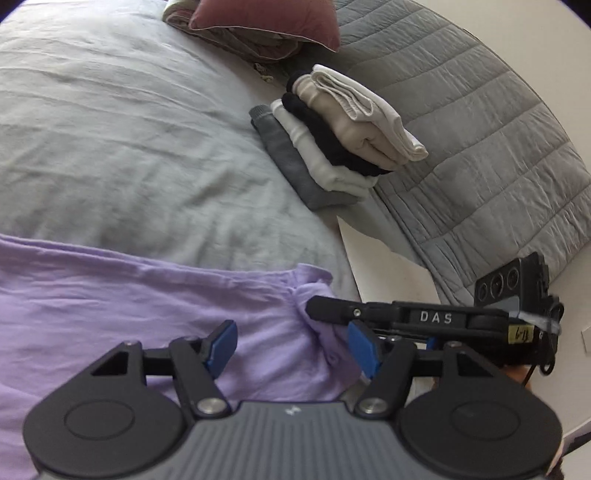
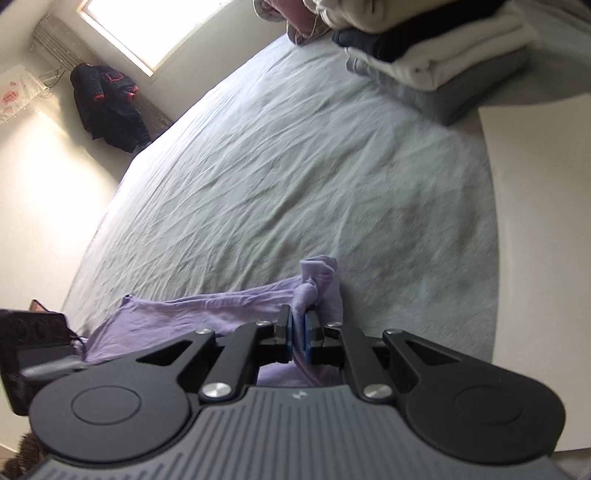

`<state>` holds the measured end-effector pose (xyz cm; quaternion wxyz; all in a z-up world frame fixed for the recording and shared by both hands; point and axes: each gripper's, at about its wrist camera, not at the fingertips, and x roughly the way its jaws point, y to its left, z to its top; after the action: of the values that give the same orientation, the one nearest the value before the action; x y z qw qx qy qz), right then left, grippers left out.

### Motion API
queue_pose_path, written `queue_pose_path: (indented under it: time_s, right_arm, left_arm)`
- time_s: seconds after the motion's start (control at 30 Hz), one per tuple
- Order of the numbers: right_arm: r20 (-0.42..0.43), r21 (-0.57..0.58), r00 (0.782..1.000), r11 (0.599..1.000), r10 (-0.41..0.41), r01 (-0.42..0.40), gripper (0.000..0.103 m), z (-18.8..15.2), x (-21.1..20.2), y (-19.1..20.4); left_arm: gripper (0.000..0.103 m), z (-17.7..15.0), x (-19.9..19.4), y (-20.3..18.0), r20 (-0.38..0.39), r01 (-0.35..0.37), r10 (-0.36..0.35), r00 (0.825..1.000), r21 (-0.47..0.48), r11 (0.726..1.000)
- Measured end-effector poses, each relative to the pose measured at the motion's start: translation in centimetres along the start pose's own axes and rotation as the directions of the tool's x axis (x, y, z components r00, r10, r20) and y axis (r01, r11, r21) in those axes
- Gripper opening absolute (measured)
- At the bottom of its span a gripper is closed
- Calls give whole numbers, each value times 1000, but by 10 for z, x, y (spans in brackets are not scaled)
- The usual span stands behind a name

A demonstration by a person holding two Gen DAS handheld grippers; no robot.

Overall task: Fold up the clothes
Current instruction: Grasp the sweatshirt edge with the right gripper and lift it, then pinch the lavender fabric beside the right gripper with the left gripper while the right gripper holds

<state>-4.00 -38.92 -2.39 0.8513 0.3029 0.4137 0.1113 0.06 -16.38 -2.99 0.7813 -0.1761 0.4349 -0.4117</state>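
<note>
Pale bed sheet, right tongs pinching lilac garment, left tongs spread, window only right view.

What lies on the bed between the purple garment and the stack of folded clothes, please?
Nothing: in the left wrist view only bare, wrinkled sheet separates the purple garment from the folded stack.

I see the shirt spread on the bed sheet nearest me. The folded clothes stack sits beyond it to the right, beside the quilt, pillows behind.
</note>
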Motion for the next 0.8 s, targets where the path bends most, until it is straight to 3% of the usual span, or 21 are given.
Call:
queue_pose_path:
  time_s: [0.43,0.73,0.8]
  right_arm:
    - [-54,207,981,963,188,-173,8,5,6,-9]
    - [-76,198,980,966,182,-164,8,3,14,8]
    - [-80,189,981,969,179,-161,8,4,16,12]
  left_arm:
    - [63,-11,17,-30,4,-79,81,997,249,965]
    - [46,-16,17,-42,28,-188,188,982,259,947]
    - [33,-16,15,-42,22,-207,208,978,241,948]
